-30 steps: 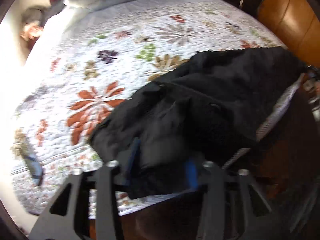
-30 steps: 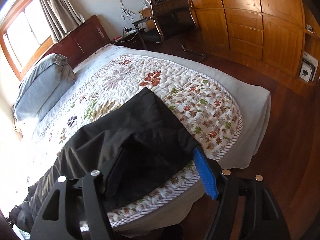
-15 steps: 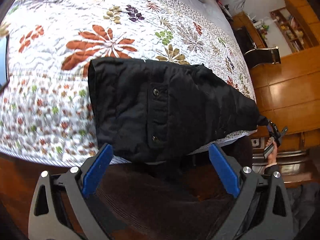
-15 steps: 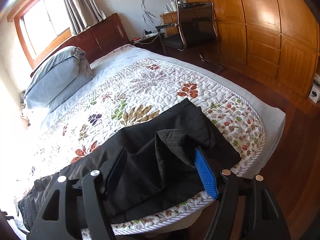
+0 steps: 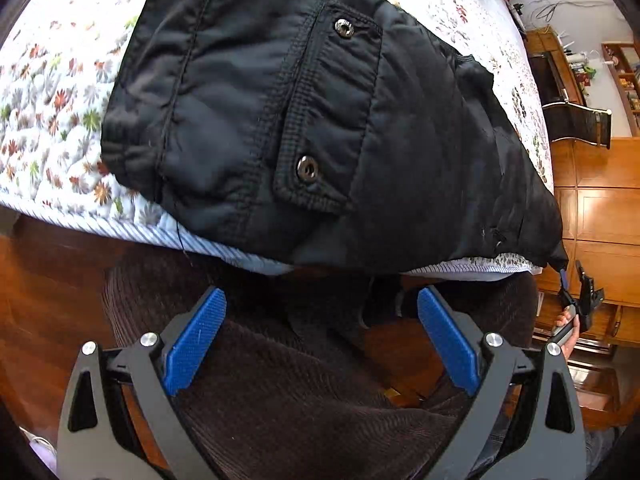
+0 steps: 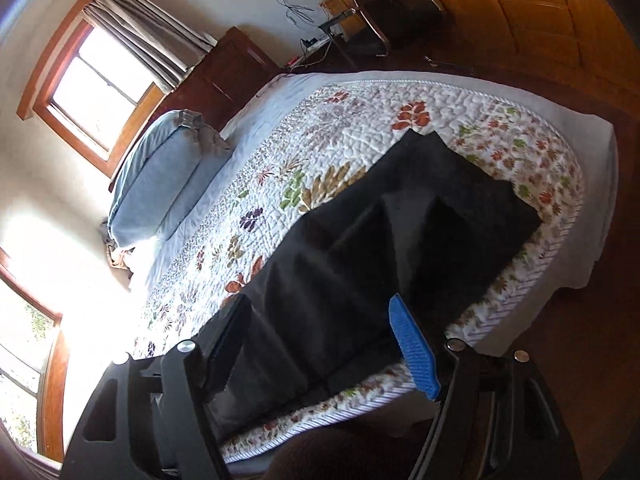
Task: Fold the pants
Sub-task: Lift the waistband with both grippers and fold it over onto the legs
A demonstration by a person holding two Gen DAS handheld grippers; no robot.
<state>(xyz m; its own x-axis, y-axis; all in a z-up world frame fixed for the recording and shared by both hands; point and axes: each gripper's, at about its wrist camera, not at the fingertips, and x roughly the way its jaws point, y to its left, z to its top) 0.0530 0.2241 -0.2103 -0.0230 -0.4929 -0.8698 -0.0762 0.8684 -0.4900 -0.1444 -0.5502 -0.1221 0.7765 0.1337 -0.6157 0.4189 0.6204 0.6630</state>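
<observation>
— Black pants: lying where?
— Spread on the flowered quilt, along the near edge of the bed, overhanging it slightly at the middle.
— Showing what, close to the left tool?
— Showing a flap pocket with two snaps, one far, one near.
— Gripping anything, that left tool?
— No. Released, spread wide, with both blue pads bare and nothing between. Hanging just off the bed edge, over brown corduroy, clear of the pants.
— And the right tool?
— Released as well, and opened a little further just now. Framing black cloth in the gap, but not pressing on it. Hovering near the quilt border.
— Touching the cloth at all?
— Cannot tell for the dark finger; looks clear at the blue one.
— And further along the pants?
— Stretching away toward the far corner of the quilt, with one layer lying over another, ending square just short of the border.
— Beyond that?
— Blue pillow by the headboard, bright window behind, wood floor around.
</observation>
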